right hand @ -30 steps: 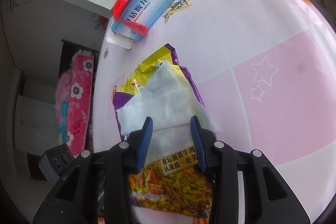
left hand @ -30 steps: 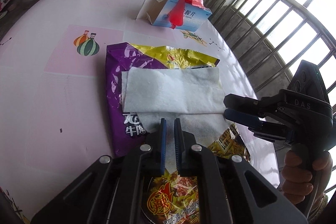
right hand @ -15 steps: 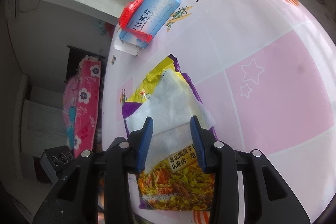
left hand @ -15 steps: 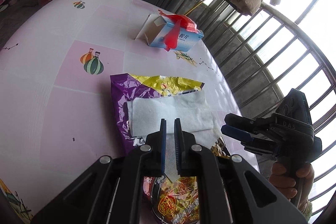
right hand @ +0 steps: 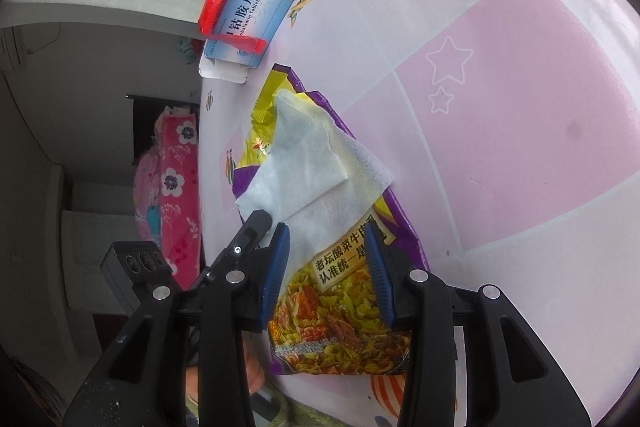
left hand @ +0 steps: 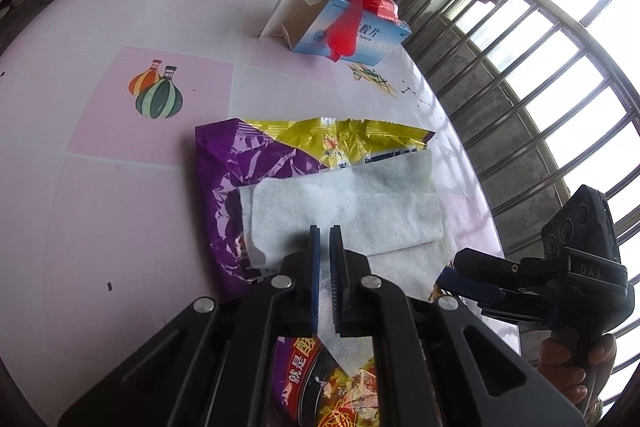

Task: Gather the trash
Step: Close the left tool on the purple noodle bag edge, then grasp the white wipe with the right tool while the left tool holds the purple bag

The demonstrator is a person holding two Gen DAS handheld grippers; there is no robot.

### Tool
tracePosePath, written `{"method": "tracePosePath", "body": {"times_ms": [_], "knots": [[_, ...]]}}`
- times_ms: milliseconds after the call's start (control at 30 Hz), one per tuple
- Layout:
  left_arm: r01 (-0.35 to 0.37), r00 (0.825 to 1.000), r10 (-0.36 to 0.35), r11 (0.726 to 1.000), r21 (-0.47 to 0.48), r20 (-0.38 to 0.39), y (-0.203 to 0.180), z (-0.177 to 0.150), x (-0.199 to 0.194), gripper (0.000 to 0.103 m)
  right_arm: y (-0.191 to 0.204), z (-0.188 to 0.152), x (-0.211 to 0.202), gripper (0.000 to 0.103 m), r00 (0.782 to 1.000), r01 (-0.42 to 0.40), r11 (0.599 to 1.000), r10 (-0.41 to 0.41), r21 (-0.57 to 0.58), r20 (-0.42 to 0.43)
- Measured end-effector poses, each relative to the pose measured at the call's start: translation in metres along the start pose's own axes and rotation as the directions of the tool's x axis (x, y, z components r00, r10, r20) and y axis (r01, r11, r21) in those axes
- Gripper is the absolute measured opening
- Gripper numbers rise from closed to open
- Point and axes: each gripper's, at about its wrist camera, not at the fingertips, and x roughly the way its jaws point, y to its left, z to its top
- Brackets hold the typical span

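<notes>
A white tissue (left hand: 340, 203) lies folded on a purple and yellow noodle packet (left hand: 248, 163) on the pink table (left hand: 120, 187). My left gripper (left hand: 325, 229) is shut, its pads pinching the tissue's near edge. In the right wrist view its tip (right hand: 258, 219) sits at the tissue's (right hand: 308, 163) left corner. My right gripper (right hand: 326, 239) stands open low over the packet (right hand: 340, 307), which shows between its fingers with the tissue's lower edge. In the left wrist view it (left hand: 452, 273) reaches in from the right, held by a hand (left hand: 576, 367).
A blue medicine box (left hand: 360, 35) with a red plastic scrap (left hand: 348, 23) across it lies farther back on the table. In the right wrist view the box (right hand: 260, 7) is near the far edge. Window bars (left hand: 540, 107) stand beyond the table's right edge.
The left gripper's tip has come into the right wrist view at the tissue's corner. The right wrist view has rolled, so the packet now slants. The left view drew back, then returned.
</notes>
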Motion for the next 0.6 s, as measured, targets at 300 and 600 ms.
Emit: {"method": "tracePosePath", "body": {"times_ms": [300, 600], "knots": [[0.016, 1.000, -0.016, 1.000, -0.001, -0.014, 0.003, -0.001, -0.002, 0.003, 0.008, 0.022, 0.013, 0.037, 1.000, -0.008, 1.000, 0.008, 0.003, 0.027], [0.014, 1.000, -0.014, 1.000, 0.015, -0.017, 0.000, -0.001, -0.001, 0.003, 0.018, 0.029, 0.020, 0.023, 0.993, 0.076, 0.996, -0.072, -0.039, 0.096]]}}
